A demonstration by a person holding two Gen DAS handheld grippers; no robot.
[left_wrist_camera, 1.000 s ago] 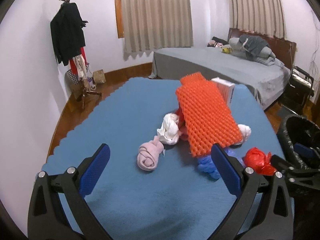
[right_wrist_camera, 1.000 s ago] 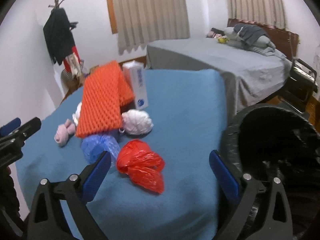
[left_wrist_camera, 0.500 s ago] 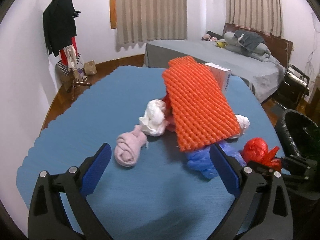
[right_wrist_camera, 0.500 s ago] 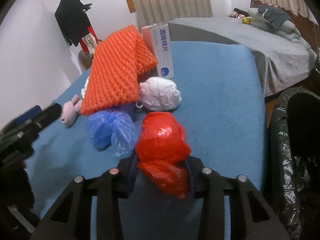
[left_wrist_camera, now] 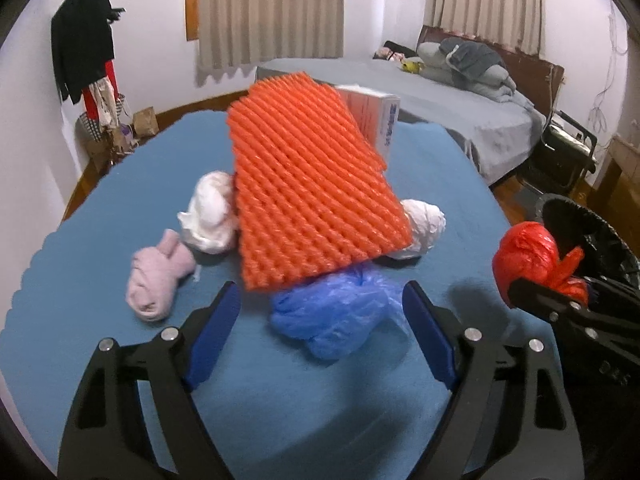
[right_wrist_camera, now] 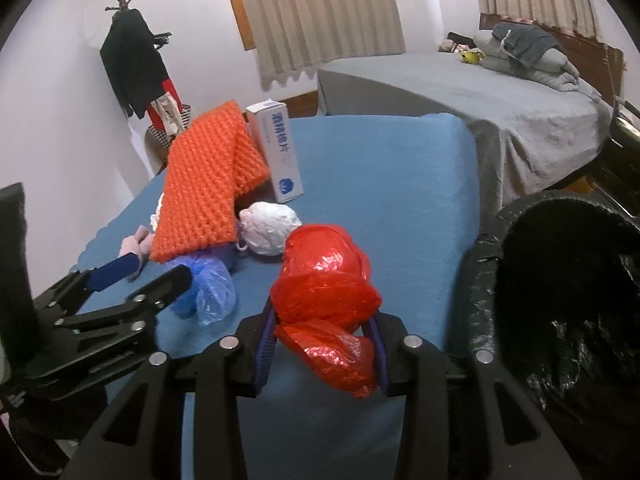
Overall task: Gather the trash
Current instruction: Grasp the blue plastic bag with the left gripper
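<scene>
A crumpled blue plastic bag [left_wrist_camera: 340,316] lies on the blue table cover [left_wrist_camera: 80,344], between the fingers of my left gripper [left_wrist_camera: 320,300]. Its jaws are closing, and the pads stand clear of the bag on both sides. My right gripper [right_wrist_camera: 322,320] is shut on a red plastic bag [right_wrist_camera: 324,280] and holds it above the table, just left of the black-lined trash bin [right_wrist_camera: 488,248]. A ribbed orange foam sheet [left_wrist_camera: 312,192] leans over the pile and partly covers the blue bag.
A white box [left_wrist_camera: 380,120] stands behind the foam sheet. A white bag ball [left_wrist_camera: 424,228], a white wad [left_wrist_camera: 208,216] and a pink bundle [left_wrist_camera: 156,280] lie around it. Beyond the table are a grey bed [right_wrist_camera: 460,88] and a coat rack [left_wrist_camera: 84,56].
My right gripper shut on the red bag and lifted it off the table. My left gripper moved forward and down to the blue bag, and its jaws have narrowed.
</scene>
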